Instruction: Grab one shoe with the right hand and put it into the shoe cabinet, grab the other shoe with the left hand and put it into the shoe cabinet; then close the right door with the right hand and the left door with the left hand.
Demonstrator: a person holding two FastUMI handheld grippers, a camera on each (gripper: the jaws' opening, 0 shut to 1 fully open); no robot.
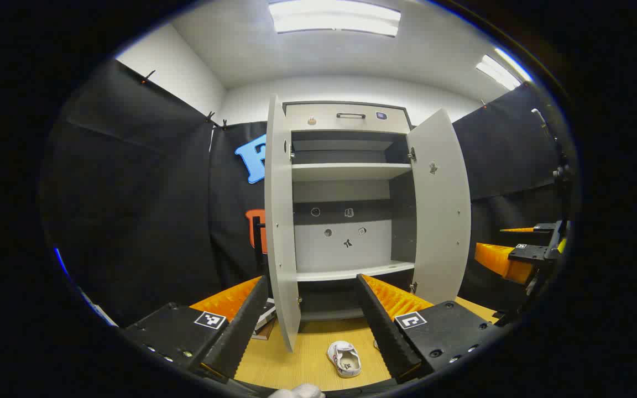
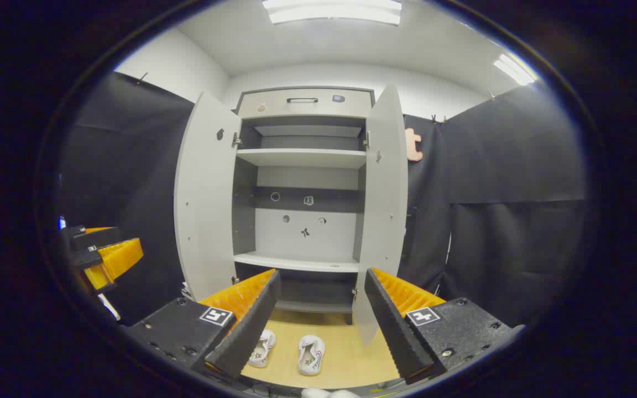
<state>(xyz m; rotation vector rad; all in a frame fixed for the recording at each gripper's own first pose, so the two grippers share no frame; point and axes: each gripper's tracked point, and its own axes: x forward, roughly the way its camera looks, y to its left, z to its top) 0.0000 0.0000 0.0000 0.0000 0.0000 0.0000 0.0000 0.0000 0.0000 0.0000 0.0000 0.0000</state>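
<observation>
Shoes (image 2: 312,355) lie on the floor (image 2: 346,354) below both spread, empty grippers, right (image 2: 316,315) and left (image 1: 310,318); cabinet (image 2: 302,182) ahead, doors open. First step, I judge: right gripper must drop onto one shoe.

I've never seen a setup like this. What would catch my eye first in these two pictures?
Probably the tall shoe cabinet standing straight ahead with both doors swung wide open and its shelves bare. Next, the pair of white shoes on the wooden floor just in front of it, toes towards the cabinet. Framing it all, the right gripper and left gripper each spread open in the foreground of their own views, holding nothing.
</observation>
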